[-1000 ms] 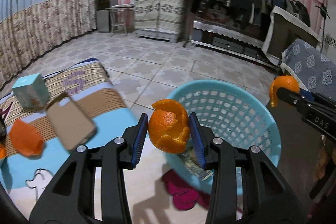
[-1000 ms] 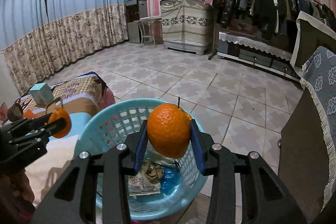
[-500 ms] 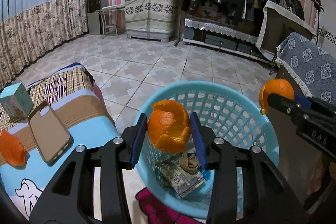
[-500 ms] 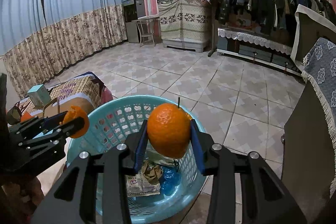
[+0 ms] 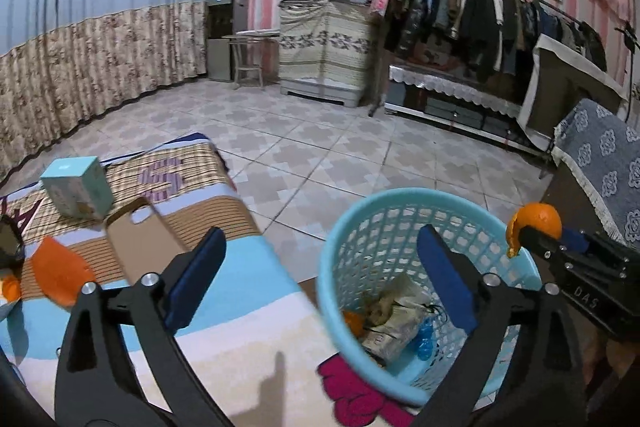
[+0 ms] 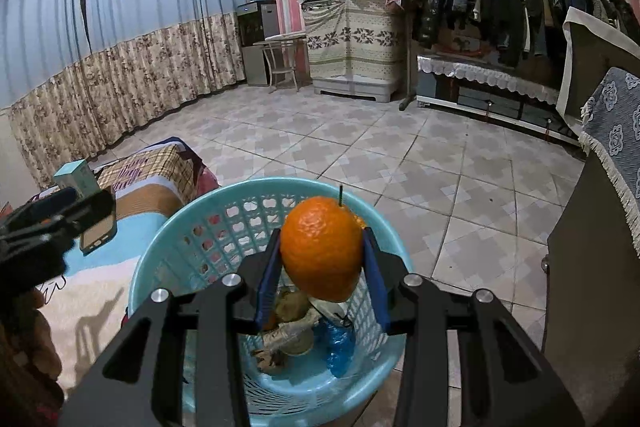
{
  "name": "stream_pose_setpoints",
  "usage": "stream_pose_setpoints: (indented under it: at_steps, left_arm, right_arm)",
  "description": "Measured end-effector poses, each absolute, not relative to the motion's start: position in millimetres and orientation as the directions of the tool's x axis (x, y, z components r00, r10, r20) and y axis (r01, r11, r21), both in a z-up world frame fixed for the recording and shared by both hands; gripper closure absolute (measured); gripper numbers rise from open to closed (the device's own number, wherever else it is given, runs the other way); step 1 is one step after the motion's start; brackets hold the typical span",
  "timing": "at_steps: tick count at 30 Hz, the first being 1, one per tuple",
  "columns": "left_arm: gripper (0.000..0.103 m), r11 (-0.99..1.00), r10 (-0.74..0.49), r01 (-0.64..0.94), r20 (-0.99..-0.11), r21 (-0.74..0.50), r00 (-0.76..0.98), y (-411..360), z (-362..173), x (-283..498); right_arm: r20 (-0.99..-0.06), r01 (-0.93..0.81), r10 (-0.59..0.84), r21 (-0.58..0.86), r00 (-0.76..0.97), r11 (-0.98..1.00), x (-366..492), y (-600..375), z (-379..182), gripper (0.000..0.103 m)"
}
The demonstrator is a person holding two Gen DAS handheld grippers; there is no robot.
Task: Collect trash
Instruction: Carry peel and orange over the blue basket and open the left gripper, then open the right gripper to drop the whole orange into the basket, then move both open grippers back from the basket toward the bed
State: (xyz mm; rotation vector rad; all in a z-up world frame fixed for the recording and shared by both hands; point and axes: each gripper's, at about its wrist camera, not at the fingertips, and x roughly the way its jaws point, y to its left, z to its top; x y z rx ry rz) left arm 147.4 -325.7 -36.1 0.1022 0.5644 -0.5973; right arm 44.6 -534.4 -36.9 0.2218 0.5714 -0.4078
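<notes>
My left gripper has just sprung wide and holds nothing now; the orange peel it pinched a second ago has gone, and a piece lies among the wrappers in the blue basket. The basket's rim circles open room below both grippers. My right gripper stays clamped on the other orange peel, above the basket.

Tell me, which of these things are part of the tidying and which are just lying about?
Job:
- round blue plastic basket
- orange peel clamped in right gripper
- open left gripper
- orange peel on bed

Lying about:
- small teal box
- tan phone case
</notes>
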Motion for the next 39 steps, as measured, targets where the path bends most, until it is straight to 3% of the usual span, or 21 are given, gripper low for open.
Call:
stream_pose_setpoints:
  at_steps: [9, 11, 13, 15, 18, 28, 39]
  left_arm:
    - [0.006, 0.840, -0.486, 0.539, -0.522, -0.058, 0.701, -309.7, -34.0, 141.1]
    - [0.006, 0.841, -0.484, 0.539, -0.521, -0.055, 0.703, -310.3, -32.6, 141.0]
    - [0.006, 0.841, -0.483, 0.538, -0.519, -0.050, 0.706, -309.1, -31.6, 139.7]
    - [0.006, 0.841, -0.482, 0.538, -0.517, -0.049, 0.707, -307.8, -30.7, 138.3]
    - [0.006, 0.841, -0.483, 0.539, -0.517, -0.049, 0.707, -306.8, -30.4, 136.7]
    - [0.006, 0.864, -0.446, 0.503, -0.513, -0.032, 0.733, -279.4, -26.6, 124.1]
    - [0.006, 0.928, -0.331, 0.370, -0.524, -0.033, 0.785, -180.4, -21.1, 126.9]
  right_arm:
    - [-0.564, 0.437, -0.311, 0.100, 0.765, 0.894, 51.5, -525.0, -48.9, 0.060]
    - [-0.563, 0.440, -0.311, 0.106, 0.765, 0.891, 52.4, -524.7, -49.9, 0.052]
    - [-0.557, 0.446, -0.318, 0.105, 0.767, 0.889, 51.9, -523.5, -48.8, 0.025]
    - [-0.542, 0.461, -0.347, 0.086, 0.765, 0.883, 49.6, -521.1, -46.5, 0.023]
    - [-0.540, 0.476, -0.365, 0.076, 0.758, 0.876, 45.9, -521.8, -46.4, 0.012]
    - [-0.541, 0.468, -0.370, 0.050, 0.755, 0.882, 38.3, -507.1, -51.4, 0.010]
    - [-0.503, 0.388, -0.308, 0.059, 0.807, 0.920, 53.7, -453.9, -30.8, 0.010]
